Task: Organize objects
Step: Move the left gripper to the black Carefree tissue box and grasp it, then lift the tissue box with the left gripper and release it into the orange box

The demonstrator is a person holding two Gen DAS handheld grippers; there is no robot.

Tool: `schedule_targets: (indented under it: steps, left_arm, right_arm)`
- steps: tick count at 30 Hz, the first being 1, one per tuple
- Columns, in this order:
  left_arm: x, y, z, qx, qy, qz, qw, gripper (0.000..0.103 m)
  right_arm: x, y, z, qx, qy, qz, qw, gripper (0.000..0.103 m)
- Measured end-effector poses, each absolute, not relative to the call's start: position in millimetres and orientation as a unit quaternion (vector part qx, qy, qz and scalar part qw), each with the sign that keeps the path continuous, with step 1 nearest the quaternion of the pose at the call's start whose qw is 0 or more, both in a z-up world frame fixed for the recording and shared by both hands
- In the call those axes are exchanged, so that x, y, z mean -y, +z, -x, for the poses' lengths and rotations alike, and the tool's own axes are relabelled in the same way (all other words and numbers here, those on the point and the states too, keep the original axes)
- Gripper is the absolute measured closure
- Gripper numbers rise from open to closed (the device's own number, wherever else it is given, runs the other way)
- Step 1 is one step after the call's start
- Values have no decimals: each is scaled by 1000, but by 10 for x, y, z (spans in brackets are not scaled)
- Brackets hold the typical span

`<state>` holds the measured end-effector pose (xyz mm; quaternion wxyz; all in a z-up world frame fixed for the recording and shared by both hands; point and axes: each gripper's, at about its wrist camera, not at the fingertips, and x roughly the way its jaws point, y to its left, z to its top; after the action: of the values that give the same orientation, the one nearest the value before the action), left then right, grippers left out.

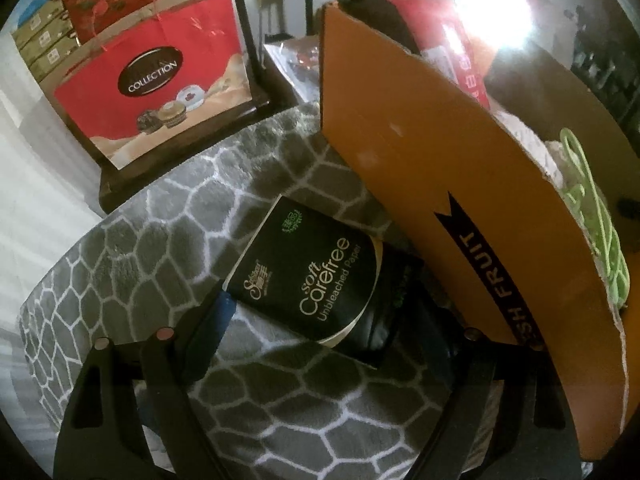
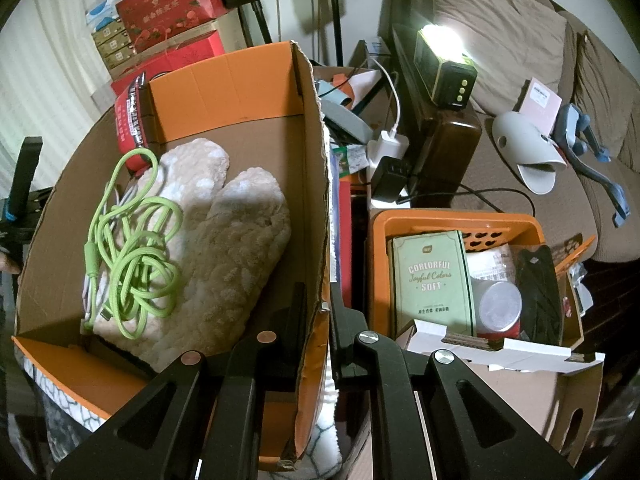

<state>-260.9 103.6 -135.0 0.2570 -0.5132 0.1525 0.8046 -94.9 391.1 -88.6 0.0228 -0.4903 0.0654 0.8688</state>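
Cardboard box (image 2: 316,184) wall (corrugated) between claw (image 2: 316,320) fingers

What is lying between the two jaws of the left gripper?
In the left wrist view, a black tissue pack printed "soft carefree" lies on the grey patterned blanket between the open jaws of the left gripper, beside the orange cardboard box.

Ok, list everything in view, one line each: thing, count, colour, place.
tissue pack: one, black, on grey blanket, between left fingers
cardboard box: one, orange-brown, on the blanket
cable: one, green, in box
fuzzy socks: two, beige, in box
red pack: one, box's far corner
basket: one, orange, right of box
green pack: one, in basket
left gripper: around tissue pack
right gripper: straddling box wall
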Motion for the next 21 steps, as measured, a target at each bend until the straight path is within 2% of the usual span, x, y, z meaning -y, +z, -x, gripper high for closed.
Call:
schedule_targets:
  steps: [5,12,21]
  left_arm:
    - [-949,-1237,2604,-119,818,501,256,21]
    - [-739,-702,2613,-5,846,470,254,21]
    - [-1065,-75,2339,-20,862,416,289,21]
  right_arm:
    - [-3912,-896,944,-64,869,491,24,94]
    - [-3910,-892,950,-65,869,491,23,94]
    - [-3915,-895,951,-70,868,491,21,94]
